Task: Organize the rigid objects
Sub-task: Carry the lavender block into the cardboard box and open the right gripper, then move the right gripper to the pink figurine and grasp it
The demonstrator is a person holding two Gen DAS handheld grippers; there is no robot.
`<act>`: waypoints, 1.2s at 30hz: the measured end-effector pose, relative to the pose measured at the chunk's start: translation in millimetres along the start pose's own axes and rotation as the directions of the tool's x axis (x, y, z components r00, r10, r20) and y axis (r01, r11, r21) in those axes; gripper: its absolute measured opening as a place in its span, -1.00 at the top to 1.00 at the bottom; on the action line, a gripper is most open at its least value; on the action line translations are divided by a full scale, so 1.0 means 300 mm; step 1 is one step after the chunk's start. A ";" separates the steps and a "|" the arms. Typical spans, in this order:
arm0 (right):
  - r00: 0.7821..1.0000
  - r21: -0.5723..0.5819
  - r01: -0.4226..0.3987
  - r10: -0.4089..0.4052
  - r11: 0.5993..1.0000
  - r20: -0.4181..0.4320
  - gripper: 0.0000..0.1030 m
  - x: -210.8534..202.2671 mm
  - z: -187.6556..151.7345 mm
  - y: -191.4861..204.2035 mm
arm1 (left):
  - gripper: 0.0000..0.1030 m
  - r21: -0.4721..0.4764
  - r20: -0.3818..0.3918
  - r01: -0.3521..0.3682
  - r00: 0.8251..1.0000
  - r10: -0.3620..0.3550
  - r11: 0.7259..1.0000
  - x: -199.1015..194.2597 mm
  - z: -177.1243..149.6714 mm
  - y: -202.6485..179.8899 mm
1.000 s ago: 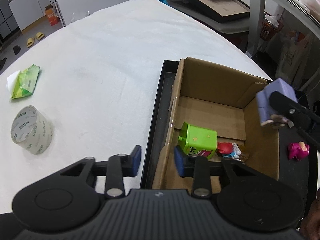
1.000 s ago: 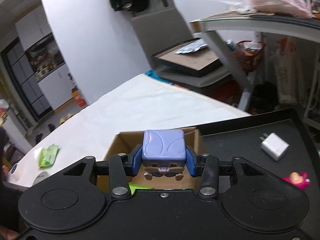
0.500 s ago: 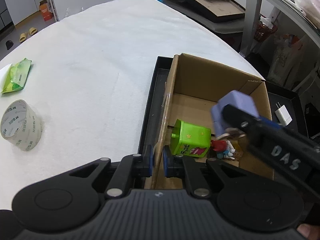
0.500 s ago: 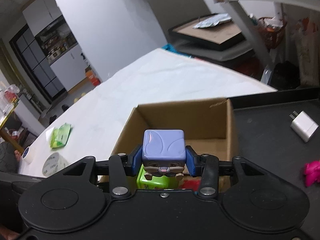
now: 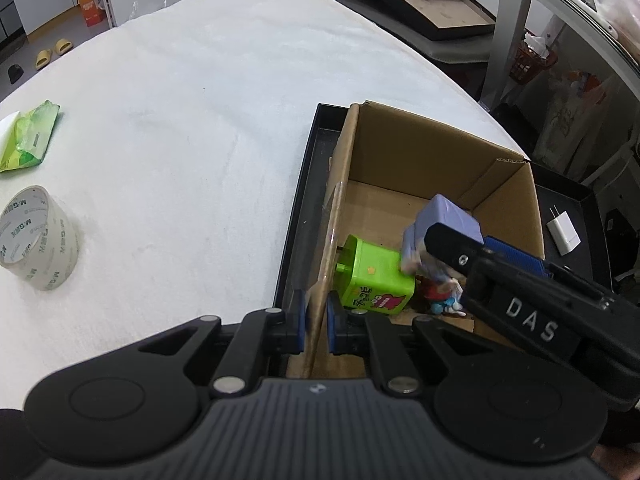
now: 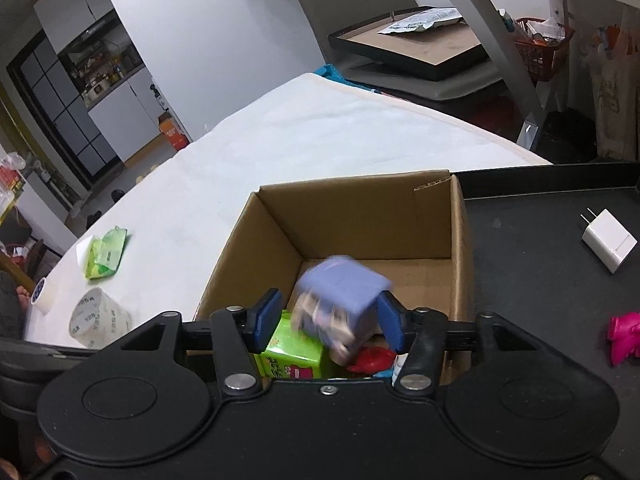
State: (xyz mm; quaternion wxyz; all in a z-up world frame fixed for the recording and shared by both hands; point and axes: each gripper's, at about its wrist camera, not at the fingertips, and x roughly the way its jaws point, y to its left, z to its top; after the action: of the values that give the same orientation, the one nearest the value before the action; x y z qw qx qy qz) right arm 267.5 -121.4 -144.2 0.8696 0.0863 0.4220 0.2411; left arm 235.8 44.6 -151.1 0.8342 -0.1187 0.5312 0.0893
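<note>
The cardboard box [image 5: 440,184] stands open on a black tray [image 5: 298,216], and everything below is placed from it. The left gripper [image 5: 316,322] is clamped on the box's near-left wall, 1 blue pad outside and 1 inside, touching the cardboard.

The right gripper [image 6: 326,318] hangs over the box with its jaws spread apart. The purple cube toy [image 6: 340,300] sits tilted and motion-blurred between the pads [image 6: 267,314]; it looks loose, though whether the right pad touches it cannot be told. The left wrist view shows what the right one hides: the cube [image 5: 438,236] is below the box's rim, against the top corner of the green block [image 5: 376,276] that stands by the near-left wall. Beside the block, a small red and blue figure [image 5: 440,296] lies on the box floor.

Only the right wrist view shows the pink toy [image 6: 624,336] on the tray, right of the box. The white charger [image 6: 608,244] lies on the tray past the box's right wall, seen in both views.

Left of the box, on the white table [image 5: 180,120], are 1 roll of clear tape [image 5: 38,236] and a green packet [image 5: 30,140]. The right wrist view alone adds a smaller white roll [image 6: 42,294] beyond the tape.
</note>
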 end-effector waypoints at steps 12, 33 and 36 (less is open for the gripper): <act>0.999 -0.024 0.043 -0.042 0.999 0.027 -0.20 -0.072 0.004 0.010 | 0.79 0.030 0.004 -0.023 1.000 0.023 0.999 -0.035 -0.022 -0.020; 0.962 0.064 0.214 -0.222 0.975 0.159 -0.71 -0.240 0.028 -0.118 | 0.59 0.090 -0.010 -0.143 0.990 0.144 0.986 -0.043 -0.043 -0.087; 0.949 0.096 0.262 -0.274 0.960 0.154 -0.78 -0.246 0.022 -0.162 | 0.53 0.091 -0.009 -0.162 0.987 0.163 0.983 -0.031 -0.047 -0.094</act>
State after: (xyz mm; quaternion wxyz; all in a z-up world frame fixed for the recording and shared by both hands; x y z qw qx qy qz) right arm 250.5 -199.5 -105.9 0.9225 0.0802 0.3649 0.0968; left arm 227.3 13.4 -145.4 0.8242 -0.0380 0.5494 0.1321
